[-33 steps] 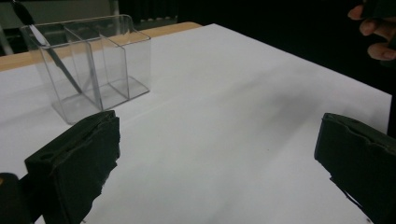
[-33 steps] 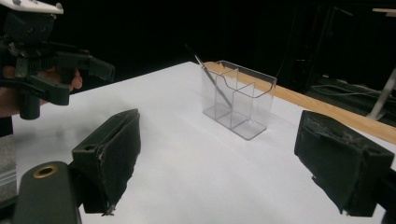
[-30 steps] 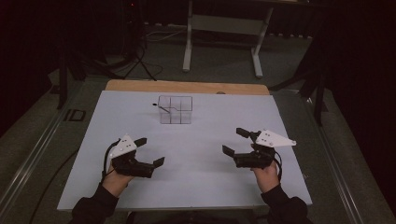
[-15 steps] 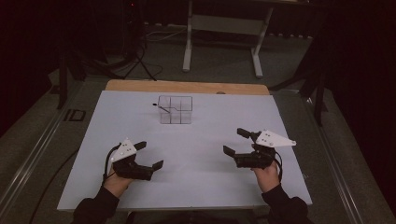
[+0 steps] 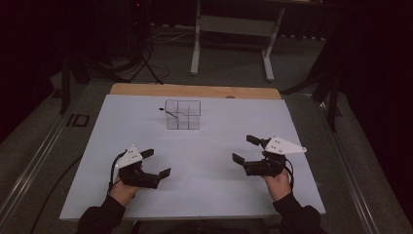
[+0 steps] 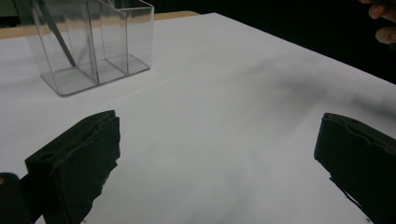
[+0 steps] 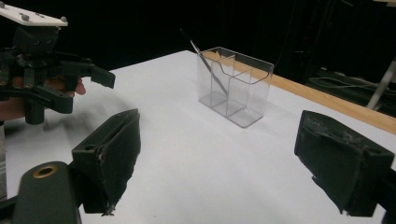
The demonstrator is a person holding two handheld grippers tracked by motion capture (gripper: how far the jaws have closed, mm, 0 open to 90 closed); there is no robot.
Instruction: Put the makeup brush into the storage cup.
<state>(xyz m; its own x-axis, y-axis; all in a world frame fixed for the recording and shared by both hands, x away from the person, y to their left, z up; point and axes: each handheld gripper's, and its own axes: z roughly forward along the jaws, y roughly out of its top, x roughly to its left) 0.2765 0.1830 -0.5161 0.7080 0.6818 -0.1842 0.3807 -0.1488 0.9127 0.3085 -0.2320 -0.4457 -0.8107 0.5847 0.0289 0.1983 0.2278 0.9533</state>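
In the high view, both forearms come in from the bottom edge of the frame in dark sleeves. The left gripper point(image 5: 157, 163) sits in the lower left of the white table point(image 5: 209, 195), held low, its hand point(image 5: 124, 191) wrapped around the body from behind, the jaws spread wide and pointing toward the right and slightly up the frame. The right gripper point(image 5: 246, 149) sits in the lower right, its hand point(image 5: 278, 184) gripping from below, jaws likewise spread apart and pointing toward the left of the frame. Neither claw holds anything. The clear organizer box point(image 5: 183, 114) stands upright in the upper middle of the table, well apart from both grippers, with a thin dark stick point(image 5: 168, 112) leaning in its left compartment.

In the left gripper view, the two black jaws rise from the lower left and lower right corners, wide apart, with bare table between them. The clear organizer box point(image 6: 91, 44) stands in the upper left, the thin dark stick point(image 6: 53, 30) slanting inside it.

In the right gripper view, the jaws stand released at the lower left and lower right. The clear organizer box point(image 7: 233, 86) is at upper centre, the thin dark stick point(image 7: 208, 63) leaning out of its left end. The left gripper point(image 7: 86, 86) appears in the upper left, hovering just above the table.
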